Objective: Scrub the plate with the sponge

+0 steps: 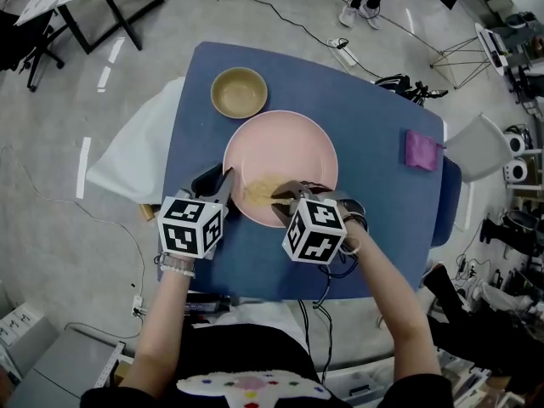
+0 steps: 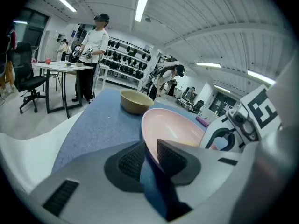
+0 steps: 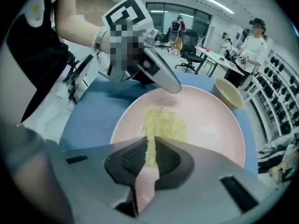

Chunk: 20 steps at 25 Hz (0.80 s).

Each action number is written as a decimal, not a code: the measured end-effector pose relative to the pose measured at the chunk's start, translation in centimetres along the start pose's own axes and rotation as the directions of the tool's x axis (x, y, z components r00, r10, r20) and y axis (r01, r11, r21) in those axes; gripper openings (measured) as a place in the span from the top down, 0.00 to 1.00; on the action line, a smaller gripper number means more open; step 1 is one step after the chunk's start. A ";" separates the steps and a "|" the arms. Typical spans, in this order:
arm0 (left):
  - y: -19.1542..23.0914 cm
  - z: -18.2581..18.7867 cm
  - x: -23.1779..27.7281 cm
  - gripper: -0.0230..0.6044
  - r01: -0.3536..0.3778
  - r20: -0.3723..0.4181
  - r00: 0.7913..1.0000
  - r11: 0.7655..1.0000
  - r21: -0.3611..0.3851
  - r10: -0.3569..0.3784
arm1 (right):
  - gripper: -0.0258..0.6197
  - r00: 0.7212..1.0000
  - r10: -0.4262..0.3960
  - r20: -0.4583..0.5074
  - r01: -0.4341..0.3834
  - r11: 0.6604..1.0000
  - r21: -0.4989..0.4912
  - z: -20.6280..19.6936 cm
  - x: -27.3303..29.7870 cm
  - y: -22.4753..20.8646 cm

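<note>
Pink plate (image 1: 293,143) pinched at its near-left rim by the left gripper (image 1: 224,183), yellow sponge (image 1: 259,191) clamped in the right gripper (image 1: 285,196) — laid on the plate's near side.

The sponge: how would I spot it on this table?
Find the blue table, then the pink plate on it. The sponge is the pale-yellow pad on the plate's near side, pinched in the right gripper. It is flat and grainy, unlike the round tan bowl beyond.
</note>
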<state>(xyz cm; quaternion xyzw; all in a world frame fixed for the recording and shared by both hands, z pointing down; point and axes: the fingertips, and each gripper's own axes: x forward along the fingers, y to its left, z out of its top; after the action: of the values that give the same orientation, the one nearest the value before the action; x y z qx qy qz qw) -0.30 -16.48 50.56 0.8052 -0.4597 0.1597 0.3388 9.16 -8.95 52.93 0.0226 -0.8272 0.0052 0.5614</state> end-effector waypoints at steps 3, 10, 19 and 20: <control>0.0 0.1 -0.1 0.82 0.001 0.002 1.000 1.000 0.000 -0.001 | 0.90 1.000 -0.017 0.006 0.016 0.999 0.033 0.0 -0.1 -0.4; -0.1 0.1 -0.2 0.82 -0.002 0.000 1.000 1.000 0.002 0.002 | 0.90 0.995 -0.105 -0.001 0.104 0.993 0.062 -0.5 -0.3 -3.0; 0.0 0.1 -0.2 0.82 -0.004 0.001 1.000 1.000 0.003 0.004 | 0.90 0.967 -0.253 -0.017 0.253 0.959 0.128 -1.7 -0.6 -9.1; 0.0 0.1 -0.3 0.82 -0.003 0.000 1.000 1.000 0.002 0.003 | 0.90 0.963 -0.268 -0.023 0.269 0.954 0.134 -1.8 -0.7 -9.6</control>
<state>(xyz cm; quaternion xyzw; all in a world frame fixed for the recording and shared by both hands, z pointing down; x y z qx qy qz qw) -0.47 -16.38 50.36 0.8050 -0.4607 0.1606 0.3375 11.48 -18.50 52.81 0.1730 -0.8129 -0.0148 0.5559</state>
